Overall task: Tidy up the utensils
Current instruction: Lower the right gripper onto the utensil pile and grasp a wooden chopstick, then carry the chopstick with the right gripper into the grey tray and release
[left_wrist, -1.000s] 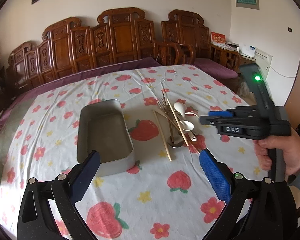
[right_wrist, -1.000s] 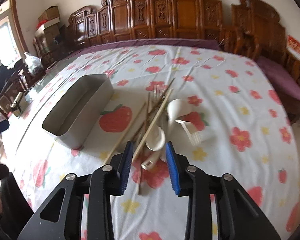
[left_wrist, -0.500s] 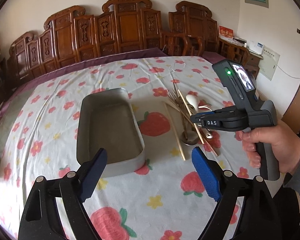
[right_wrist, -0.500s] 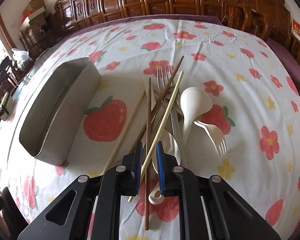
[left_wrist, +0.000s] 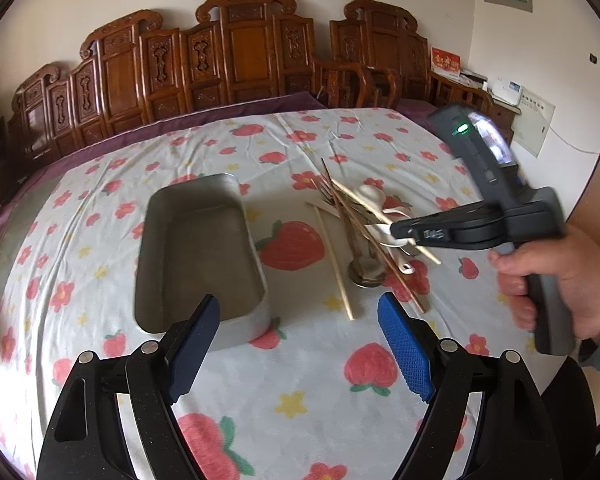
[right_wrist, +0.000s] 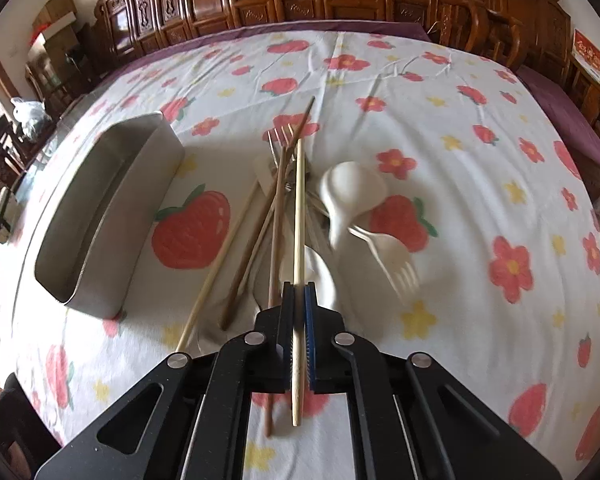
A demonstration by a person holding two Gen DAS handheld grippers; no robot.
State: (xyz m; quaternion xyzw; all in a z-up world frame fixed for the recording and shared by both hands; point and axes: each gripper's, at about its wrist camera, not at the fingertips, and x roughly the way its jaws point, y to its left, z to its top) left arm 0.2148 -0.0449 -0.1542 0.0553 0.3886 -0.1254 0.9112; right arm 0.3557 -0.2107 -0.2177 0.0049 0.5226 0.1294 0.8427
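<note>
right gripper (right_wrist: 299, 300) fingers are pinched tight on a pale bamboo chopstick (right_wrist: 299, 216), pads pressing both sides of it near its lower end; jaws have just been closing onto it. the stick runs straight up out of the grip over the utensil pile (right_wrist: 300, 208), its far tip by the metal fork (right_wrist: 279, 140) tines. left gripper (left_wrist: 300, 332) fingers stand wide apart w/ nothing between them, having narrowed a bit just now; it hangs over the tablecloth (left_wrist: 312, 380) toward the near edge of the table, left pad in front of the tray's near right corner.

metal tray (left_wrist: 198, 252) sits left of the table's middle, long side running away from the near edge, inside bare. in the right wrist view the tray (right_wrist: 108, 208) lies left of the pile, apart from it, w/ a big strawberry print between.

pile is right of the tray, roughly mid-table: a second pale chopstick (right_wrist: 224, 264) slanting at the left, two darker brown chopsticks (right_wrist: 274, 240) crossing beside the gripped one, a white plastic spoon (right_wrist: 350, 196) and a white plastic fork (right_wrist: 392, 256) on the right, blurred. another white spoon bowl lies partly under the sticks, close ahead of the right pads.

in the left wrist view a hand (left_wrist: 560, 280) holds the right gripper's handle, its nose down on the pile, green light lit on its body. carved wooden chairs (left_wrist: 236, 52) line the far edge.
</note>
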